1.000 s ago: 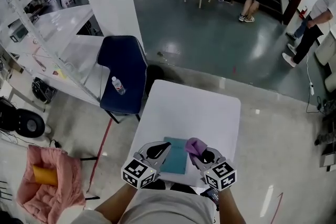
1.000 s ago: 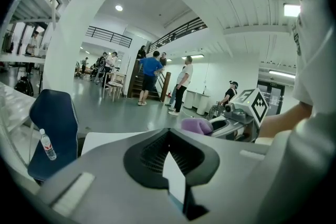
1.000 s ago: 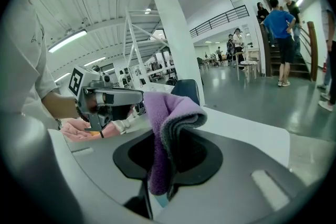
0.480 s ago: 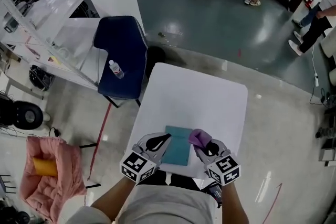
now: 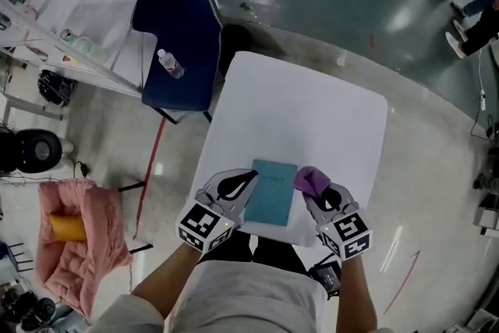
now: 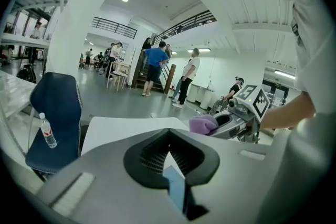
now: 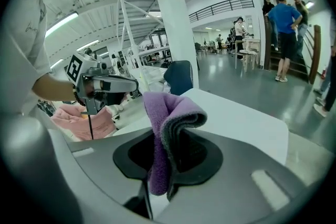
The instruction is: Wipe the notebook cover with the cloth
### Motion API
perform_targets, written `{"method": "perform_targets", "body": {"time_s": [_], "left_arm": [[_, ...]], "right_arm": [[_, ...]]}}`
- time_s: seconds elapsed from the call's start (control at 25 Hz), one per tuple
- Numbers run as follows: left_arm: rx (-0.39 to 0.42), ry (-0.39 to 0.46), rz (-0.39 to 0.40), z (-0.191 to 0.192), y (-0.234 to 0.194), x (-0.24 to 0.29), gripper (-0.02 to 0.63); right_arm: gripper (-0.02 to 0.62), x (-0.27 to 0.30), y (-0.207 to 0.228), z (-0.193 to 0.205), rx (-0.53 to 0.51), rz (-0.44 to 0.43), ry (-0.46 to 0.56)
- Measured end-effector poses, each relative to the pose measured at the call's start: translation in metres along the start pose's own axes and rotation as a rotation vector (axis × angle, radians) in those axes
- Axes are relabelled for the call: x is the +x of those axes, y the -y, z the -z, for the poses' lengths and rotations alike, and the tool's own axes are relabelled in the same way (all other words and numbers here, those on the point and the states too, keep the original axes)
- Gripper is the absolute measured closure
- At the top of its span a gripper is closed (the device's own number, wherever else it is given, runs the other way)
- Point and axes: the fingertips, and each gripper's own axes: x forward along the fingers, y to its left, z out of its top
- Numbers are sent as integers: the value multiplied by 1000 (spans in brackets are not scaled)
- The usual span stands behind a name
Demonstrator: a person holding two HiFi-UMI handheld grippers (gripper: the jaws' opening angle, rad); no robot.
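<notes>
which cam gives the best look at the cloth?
Right gripper view: the purple cloth fills the centre, folded and pinched in the right claw. Head view shows it only as a small lump beside the notebook; left gripper view shows it small, off to the right.

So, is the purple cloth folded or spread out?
Folded: the cloth is doubled over with a rounded bend on top, pinched between the right gripper's jaws.

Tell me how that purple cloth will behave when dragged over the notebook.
Probably floppy: the cloth folds over itself where the right claw pinches it. Likely light and grippy, since its surface looks fuzzy. It may bunch on the notebook.
</notes>
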Motion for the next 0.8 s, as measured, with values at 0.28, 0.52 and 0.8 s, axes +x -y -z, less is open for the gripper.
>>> {"method": "perform_targets", "body": {"time_s": [0.28,0.52,0.8], "left_arm": [[-19,-42,8,33,-12,12,606],[-45,-75,3,62,-20,14,606],[-53,-84,-7,93,-31,19,606]], "right_arm": [[491,35,9,15,-70,7,-63],[491,58,9,32,-112,4,-115],[491,83,13,56,-181,4,-164]]}}
